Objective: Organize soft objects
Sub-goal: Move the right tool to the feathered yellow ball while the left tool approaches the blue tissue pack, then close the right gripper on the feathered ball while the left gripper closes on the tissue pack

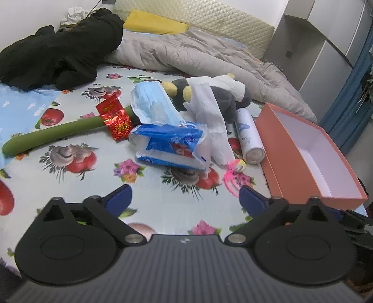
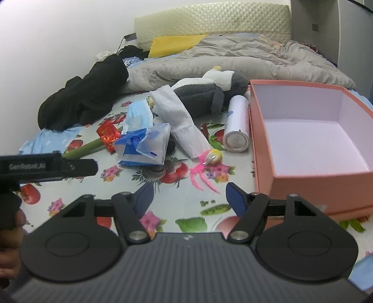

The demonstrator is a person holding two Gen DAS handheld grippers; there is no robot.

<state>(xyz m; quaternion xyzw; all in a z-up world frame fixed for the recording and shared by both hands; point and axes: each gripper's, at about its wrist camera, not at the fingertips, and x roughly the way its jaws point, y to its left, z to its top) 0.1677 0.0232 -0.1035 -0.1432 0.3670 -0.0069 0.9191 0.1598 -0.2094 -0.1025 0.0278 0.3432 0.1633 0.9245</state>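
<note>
Left gripper [image 1: 185, 198] and right gripper [image 2: 190, 194] — both spread wide, nothing held, short of the pile. Soft goods clustered left of the empty orange box [image 2: 263, 149]: face mask [image 1: 152, 102], tissue pack [image 1: 170, 146], plush toy [image 1: 209, 93]. Advice: take the topmost piece first, pinching low. Surface — fruit-print sheet [image 1: 81, 186]; grey quilt [image 1: 198, 56], padded headboard [image 1: 209, 18].

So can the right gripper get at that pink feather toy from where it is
Probably yes. The right gripper is open with the pink feather toy lying just ahead of it on the bedsheet, nothing between them.
</note>
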